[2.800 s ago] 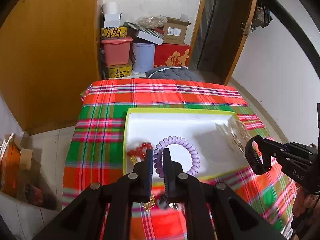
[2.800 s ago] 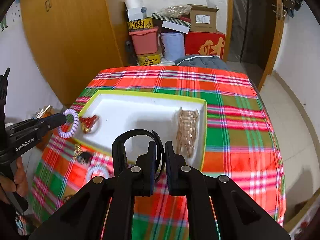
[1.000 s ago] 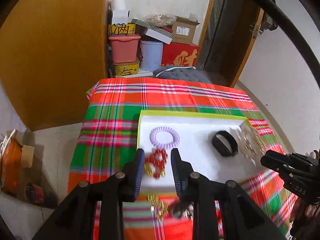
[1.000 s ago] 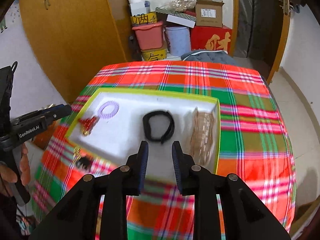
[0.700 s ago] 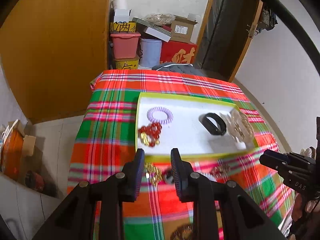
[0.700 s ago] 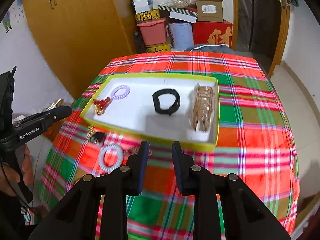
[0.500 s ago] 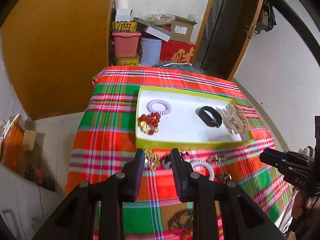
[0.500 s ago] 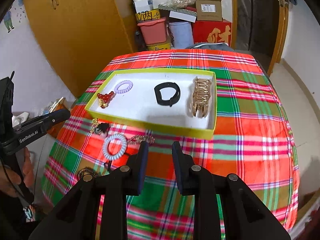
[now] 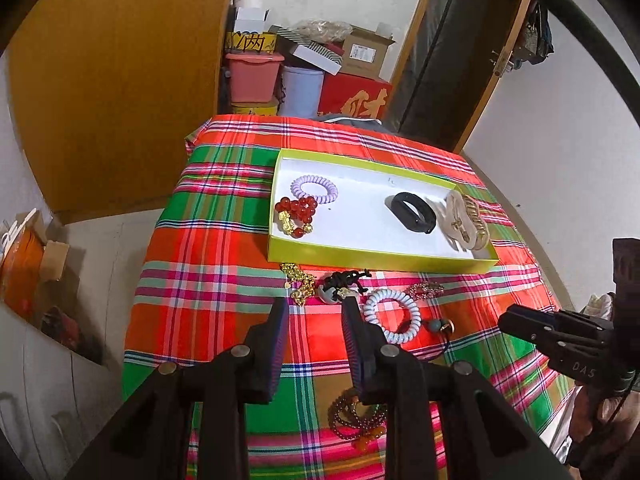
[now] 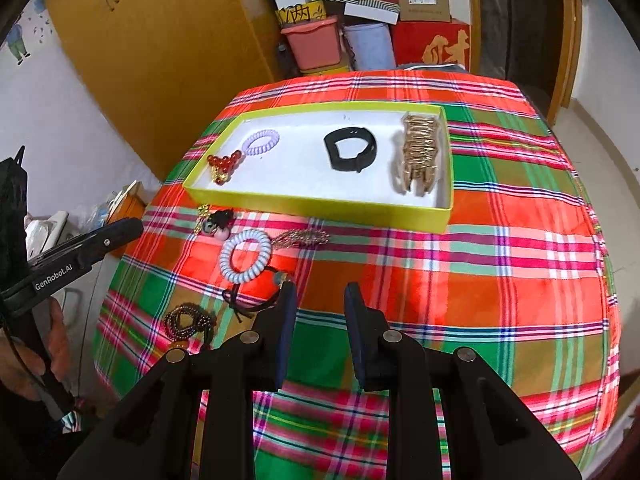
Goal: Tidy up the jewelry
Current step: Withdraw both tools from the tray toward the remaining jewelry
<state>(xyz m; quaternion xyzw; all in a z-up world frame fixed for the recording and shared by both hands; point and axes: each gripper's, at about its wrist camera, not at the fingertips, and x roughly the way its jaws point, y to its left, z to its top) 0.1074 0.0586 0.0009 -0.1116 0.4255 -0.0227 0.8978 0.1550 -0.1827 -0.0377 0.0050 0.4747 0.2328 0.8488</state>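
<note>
Both grippers, left (image 9: 316,326) and right (image 10: 319,306), hover apart and empty over loose jewelry (image 9: 391,314) on the cloth (image 10: 480,256) beside the tray (image 9: 360,254), where tangled cords could drag neighbours along if grabbed carelessly.

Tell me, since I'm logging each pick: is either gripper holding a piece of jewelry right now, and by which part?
Nothing is held. The left gripper and the right gripper both stand open and empty above the plaid tablecloth.
</note>
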